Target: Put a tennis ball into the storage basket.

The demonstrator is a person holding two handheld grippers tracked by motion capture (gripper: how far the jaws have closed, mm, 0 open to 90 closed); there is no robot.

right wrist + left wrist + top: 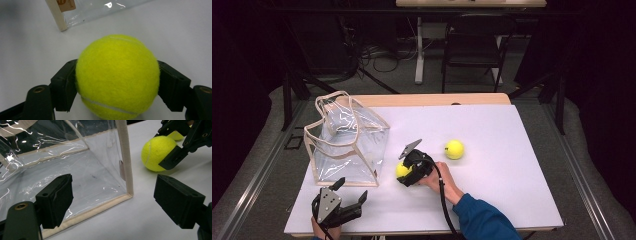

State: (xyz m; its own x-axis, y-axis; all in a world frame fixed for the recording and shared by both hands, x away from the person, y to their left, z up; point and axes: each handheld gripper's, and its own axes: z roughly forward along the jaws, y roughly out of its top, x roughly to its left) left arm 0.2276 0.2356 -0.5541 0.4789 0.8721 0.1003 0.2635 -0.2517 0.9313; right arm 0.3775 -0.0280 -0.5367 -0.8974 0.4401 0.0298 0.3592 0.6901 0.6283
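- Gripping a fuzzy yellow-green tennis ball [117,77] on both sides, the right gripper [408,172] has its jaws pressed on it above the white tabletop [512,190].
- Just ahead of those jaws stands a clear plastic tote bag with beige trim [347,145].
- Left gripper [339,202]: jaws wide, nothing between, the bag's corner just ahead.
- Second yellow-green tennis ball [454,149] lies near, beside the right jaws.

- I note the clear bag [346,142] blocks the table's left half; its corner stands just beside the held tennis ball [402,170].
- Right of the bag, one loose second ball [454,149] obstructs.
- Beyond that ball the white tabletop [512,165] lies open.
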